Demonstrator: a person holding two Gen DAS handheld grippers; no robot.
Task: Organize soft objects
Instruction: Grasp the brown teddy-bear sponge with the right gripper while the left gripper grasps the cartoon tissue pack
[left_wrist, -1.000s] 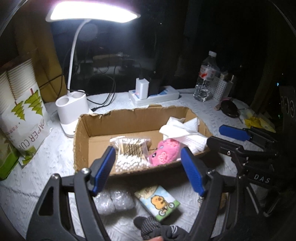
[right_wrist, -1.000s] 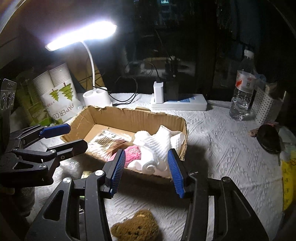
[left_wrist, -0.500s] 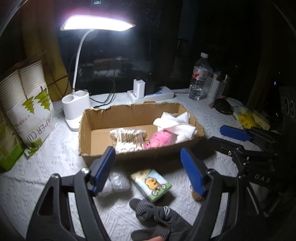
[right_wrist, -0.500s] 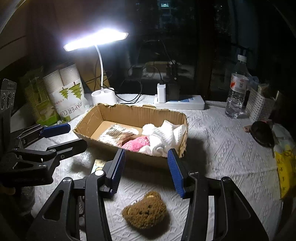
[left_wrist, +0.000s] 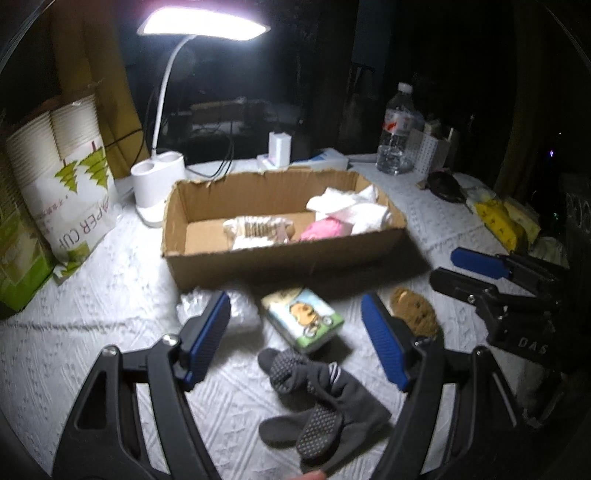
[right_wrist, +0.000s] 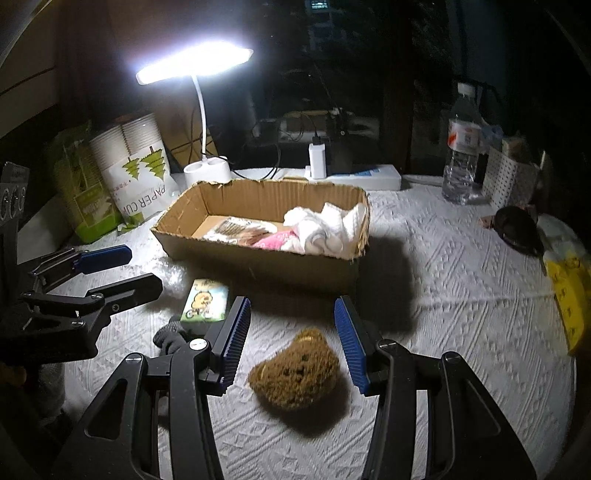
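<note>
A cardboard box (left_wrist: 280, 254) (right_wrist: 258, 258) holds a white cloth (left_wrist: 351, 210), a pink plush (left_wrist: 325, 229) and a cotton swab pack (left_wrist: 258, 230). In front of it lie a tissue pack (left_wrist: 303, 319) (right_wrist: 205, 304), a clear plastic packet (left_wrist: 240, 314), grey socks (left_wrist: 314, 398) and a brown bear sponge (right_wrist: 295, 369) (left_wrist: 413, 314). My left gripper (left_wrist: 295, 343) is open and empty above the tissue pack and socks. My right gripper (right_wrist: 291, 339) is open and empty, just behind the bear sponge.
A lit white desk lamp (left_wrist: 159, 184) stands behind the box. A paper cup pack (left_wrist: 62, 192) stands at the left. A power strip (right_wrist: 354, 177), a water bottle (right_wrist: 461, 155), a white basket (right_wrist: 513, 181) and yellow packets (right_wrist: 569, 291) are at the back and right.
Both grippers have pulled back from the box toward me. The socks, tissue pack and bear sponge have come further into view. Both stay open.
</note>
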